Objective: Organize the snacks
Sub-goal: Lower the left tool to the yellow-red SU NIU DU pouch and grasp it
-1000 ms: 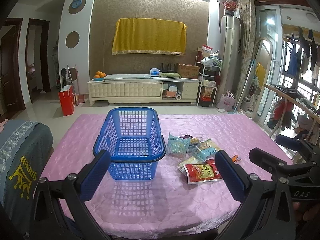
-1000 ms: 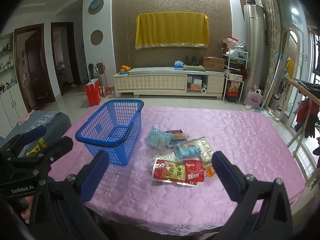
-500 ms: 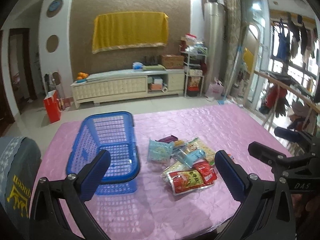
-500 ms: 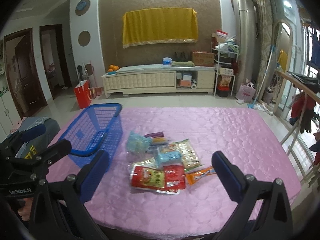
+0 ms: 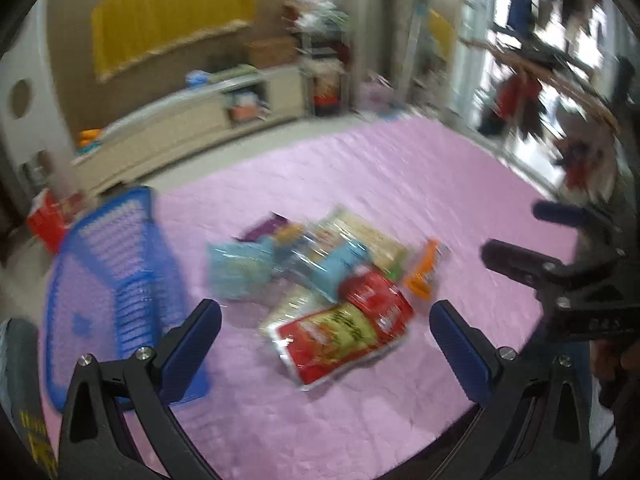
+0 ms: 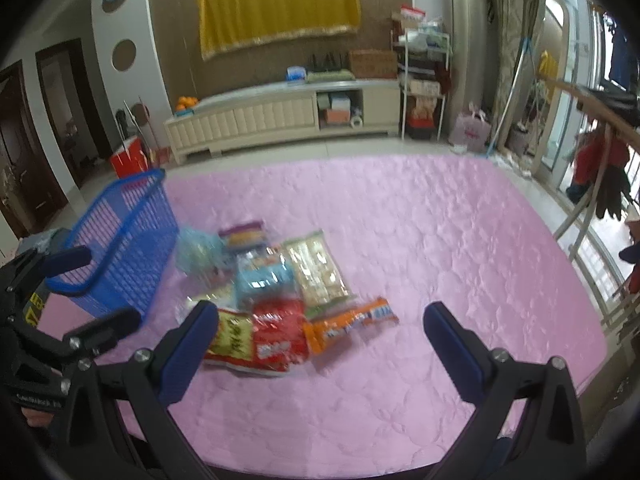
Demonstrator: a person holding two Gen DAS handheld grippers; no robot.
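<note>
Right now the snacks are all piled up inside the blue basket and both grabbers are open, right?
Not quite. The snacks are piled on the pink tablecloth, beside the blue basket, not inside it; the right wrist view shows the basket holding none of them. The rest is right: the left gripper and the right gripper are both open.

We've swung both grippers right and in closer: snack pile now sits centered, basket shoved to the left edge (left view's blurry).
</note>
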